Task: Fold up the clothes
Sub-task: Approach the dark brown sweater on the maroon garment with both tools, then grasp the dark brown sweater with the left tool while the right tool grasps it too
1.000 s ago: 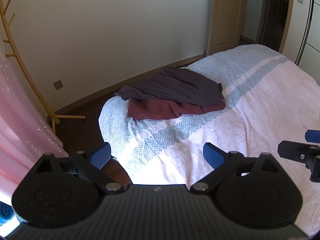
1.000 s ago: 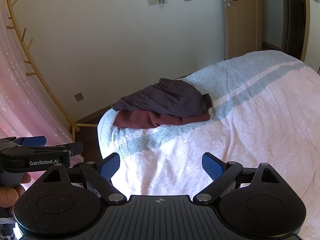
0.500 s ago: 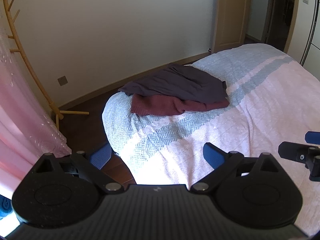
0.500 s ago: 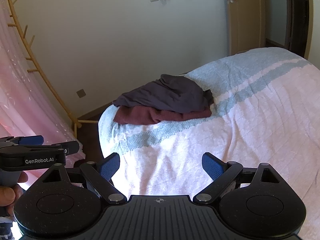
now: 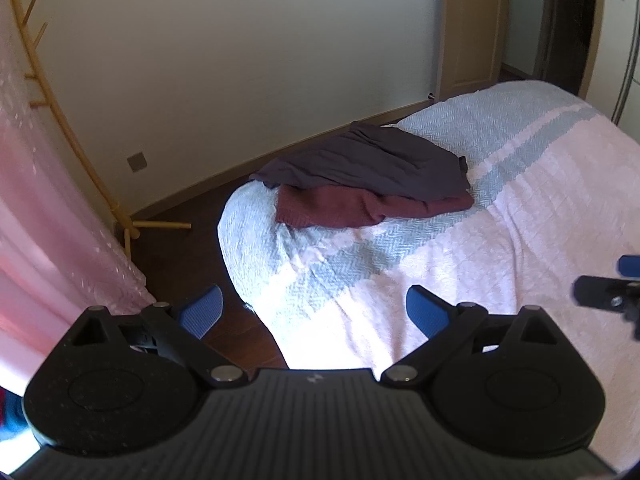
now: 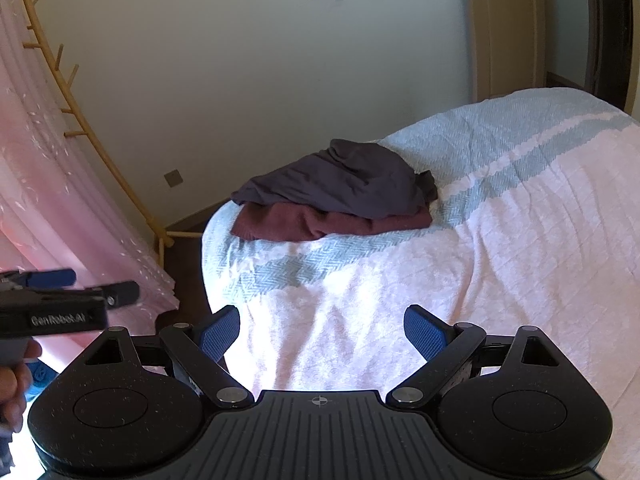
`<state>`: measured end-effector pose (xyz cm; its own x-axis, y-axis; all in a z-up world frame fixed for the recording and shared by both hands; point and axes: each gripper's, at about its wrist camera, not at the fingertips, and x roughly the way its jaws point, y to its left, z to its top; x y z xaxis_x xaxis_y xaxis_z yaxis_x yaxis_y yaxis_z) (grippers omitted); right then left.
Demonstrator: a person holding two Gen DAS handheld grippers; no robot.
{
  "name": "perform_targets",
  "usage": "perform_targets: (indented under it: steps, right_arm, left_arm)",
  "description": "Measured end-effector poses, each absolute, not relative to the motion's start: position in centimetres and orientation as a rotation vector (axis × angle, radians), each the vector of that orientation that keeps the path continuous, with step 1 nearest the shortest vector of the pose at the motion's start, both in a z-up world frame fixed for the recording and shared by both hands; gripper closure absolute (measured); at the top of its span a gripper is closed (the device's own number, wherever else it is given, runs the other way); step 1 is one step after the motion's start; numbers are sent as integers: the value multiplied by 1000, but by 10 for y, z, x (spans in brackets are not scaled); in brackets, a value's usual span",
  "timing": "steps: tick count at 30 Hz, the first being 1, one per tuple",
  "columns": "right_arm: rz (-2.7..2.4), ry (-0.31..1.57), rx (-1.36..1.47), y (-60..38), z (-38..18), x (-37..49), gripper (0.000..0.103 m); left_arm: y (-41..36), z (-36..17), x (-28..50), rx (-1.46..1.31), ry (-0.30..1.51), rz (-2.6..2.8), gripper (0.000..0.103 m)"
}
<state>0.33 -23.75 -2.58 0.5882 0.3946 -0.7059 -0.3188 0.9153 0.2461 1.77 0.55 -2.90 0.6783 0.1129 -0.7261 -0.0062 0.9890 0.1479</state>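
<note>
The dark grey crumpled garment (image 5: 368, 168) is covering most of the maroon knitted garment (image 5: 340, 210) beneath it, leaving only a front strip showing, so neither one's kind is telling. The pink and pale blue woven bedspread (image 6: 520, 240) is running off the right edge in both views. The right gripper (image 5: 608, 296) is poking in blurred at the left wrist view's right edge, its jaws cut off. The left gripper (image 6: 68, 292) is entering blurred at the right wrist view's left edge, and the hand (image 6: 14, 384) holding it is being cropped. The curved bamboo coat rack (image 6: 80, 120) is losing its top past the frame.
</note>
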Motion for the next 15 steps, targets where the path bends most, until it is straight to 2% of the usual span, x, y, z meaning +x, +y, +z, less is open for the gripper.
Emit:
perform_targets:
  steps: [10, 15]
  right_arm:
    - [348, 810, 33, -256, -34, 72, 11]
    - [313, 828, -10, -240, -57, 142, 11]
  left_arm:
    - [41, -70, 125, 485, 767, -83, 6]
    - [63, -121, 224, 688, 727, -253, 8]
